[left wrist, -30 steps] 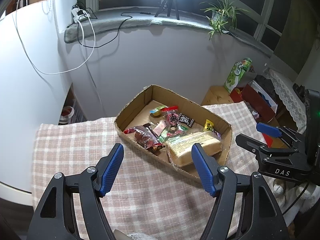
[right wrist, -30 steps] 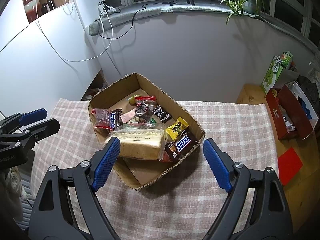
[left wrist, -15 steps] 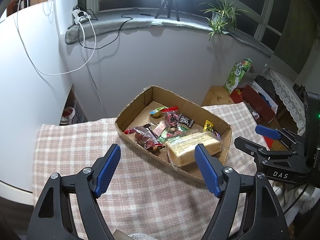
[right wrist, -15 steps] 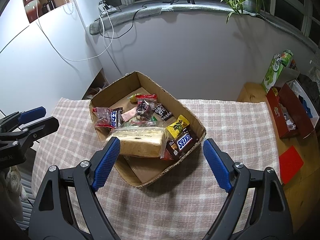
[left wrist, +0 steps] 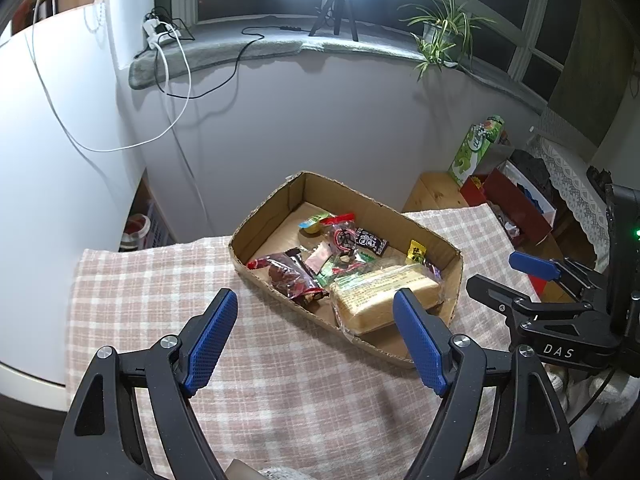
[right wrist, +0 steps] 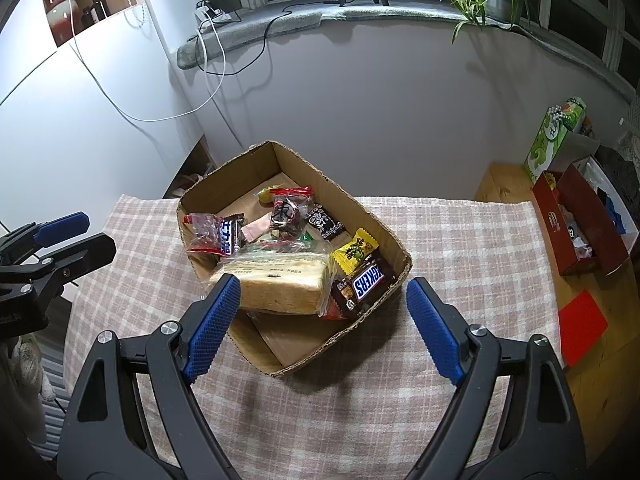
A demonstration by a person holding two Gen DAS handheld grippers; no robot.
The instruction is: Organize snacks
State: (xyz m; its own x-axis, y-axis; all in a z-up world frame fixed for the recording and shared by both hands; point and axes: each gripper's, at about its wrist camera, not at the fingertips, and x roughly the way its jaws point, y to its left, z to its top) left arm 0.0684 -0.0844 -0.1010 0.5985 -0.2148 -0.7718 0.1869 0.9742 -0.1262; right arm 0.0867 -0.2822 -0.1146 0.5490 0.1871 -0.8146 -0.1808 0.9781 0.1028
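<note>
A shallow cardboard box (left wrist: 264,216) (right wrist: 384,236) sits on a checked tablecloth and holds several snacks: a wrapped bread loaf (left wrist: 380,296) (right wrist: 280,284), a Snickers bar (right wrist: 368,280), a yellow candy (right wrist: 354,254), a red packet (left wrist: 288,276) and other small wrappers. My left gripper (left wrist: 316,340) is open and empty, above the cloth in front of the box. My right gripper (right wrist: 324,328) is open and empty, hovering over the box's near corner. Each gripper shows in the other's view at the side, the right one (left wrist: 536,276) and the left one (right wrist: 60,236).
The checked tablecloth (left wrist: 140,300) (right wrist: 460,240) covers the table. A wooden surface on the right carries a red box (right wrist: 580,220), a red card (right wrist: 582,326) and a green carton (right wrist: 554,138). A white wall with cables and a plant on the sill stands behind.
Both grippers have drifted slightly; the box sits a little farther off in the left view and a little closer in the right view. Both stay open and empty.
</note>
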